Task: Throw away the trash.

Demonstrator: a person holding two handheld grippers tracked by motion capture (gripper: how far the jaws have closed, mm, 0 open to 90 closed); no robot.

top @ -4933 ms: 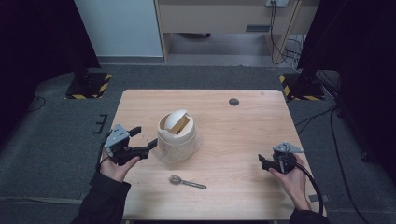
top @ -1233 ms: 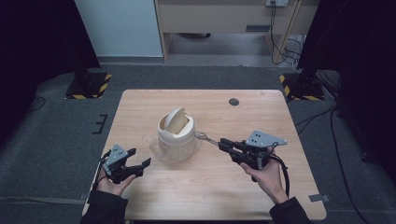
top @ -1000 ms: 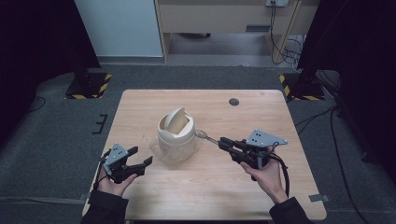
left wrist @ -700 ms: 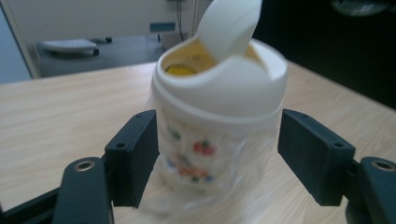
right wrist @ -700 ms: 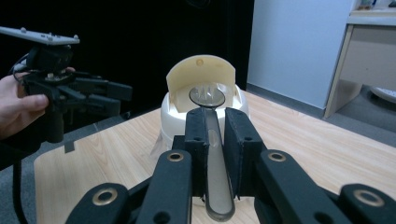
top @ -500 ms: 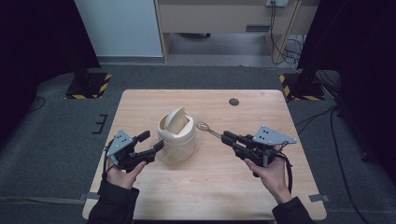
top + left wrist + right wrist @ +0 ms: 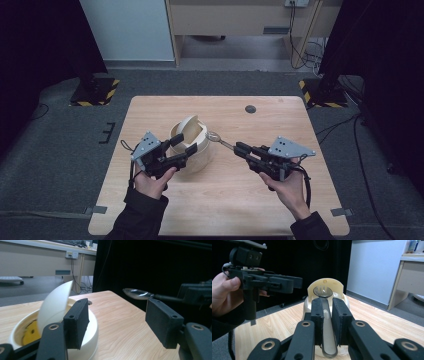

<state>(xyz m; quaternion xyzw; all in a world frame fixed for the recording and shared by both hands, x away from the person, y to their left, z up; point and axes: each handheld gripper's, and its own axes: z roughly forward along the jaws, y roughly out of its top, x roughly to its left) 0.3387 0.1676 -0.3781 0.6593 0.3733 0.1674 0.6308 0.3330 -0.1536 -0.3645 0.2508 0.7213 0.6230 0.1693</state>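
Observation:
A cream round container [image 7: 196, 150] with a tilted swing lid [image 7: 186, 126] stands mid-table. My left gripper [image 7: 183, 145] hovers at its near-left side, and its jaws have just been closing. They still stand apart in the left gripper view [image 7: 117, 315], one in front of the container's rim [image 7: 91, 322], pressing on nothing. My right gripper [image 7: 240, 148] is shut on the handle of a metal spoon [image 7: 220, 140]. The spoon's bowl [image 7: 323, 291] reaches the lid [image 7: 325, 283] at the container's right edge. Something yellow [image 7: 30, 333] lies inside the container.
A small dark round disc [image 7: 250, 109] sits near the back of the wooden table [image 7: 225, 210]. Yellow-and-black striped stand feet [image 7: 95, 90] rest on the floor beyond the table's back corners. A white panel and a wooden desk stand farther back.
My left gripper has risen from the table's front left and moved right to the container's side. The right gripper has edged the spoon's bowl closer to the lid.

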